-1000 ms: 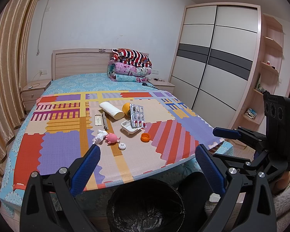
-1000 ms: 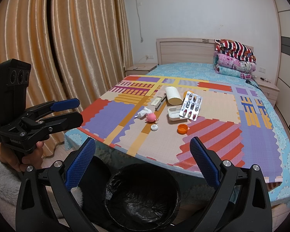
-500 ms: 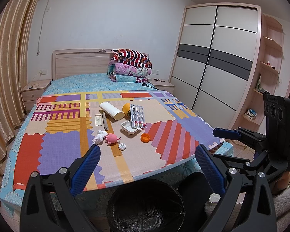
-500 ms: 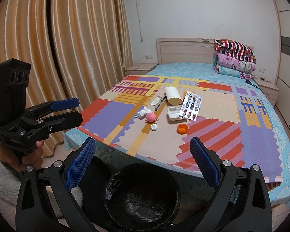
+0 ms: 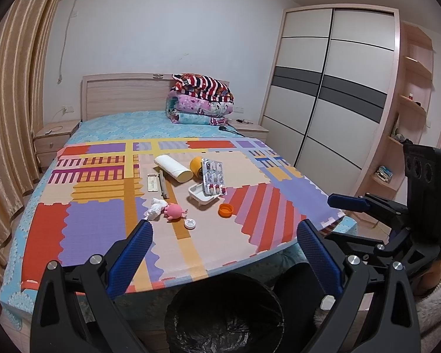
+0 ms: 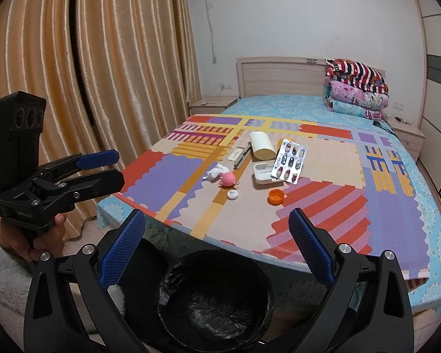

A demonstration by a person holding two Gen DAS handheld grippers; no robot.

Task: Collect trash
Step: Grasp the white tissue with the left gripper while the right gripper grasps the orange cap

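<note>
Above the trash bin (image 5: 224, 311), left gripper (image 5: 225, 245) and right gripper (image 6: 217, 236), jaws spread wide, empty.

No legible text, label, brand or number appears in either wrist view. The blister pack (image 6: 290, 161) and the small flat box (image 5: 153, 182) carry markings too small to read.
</note>
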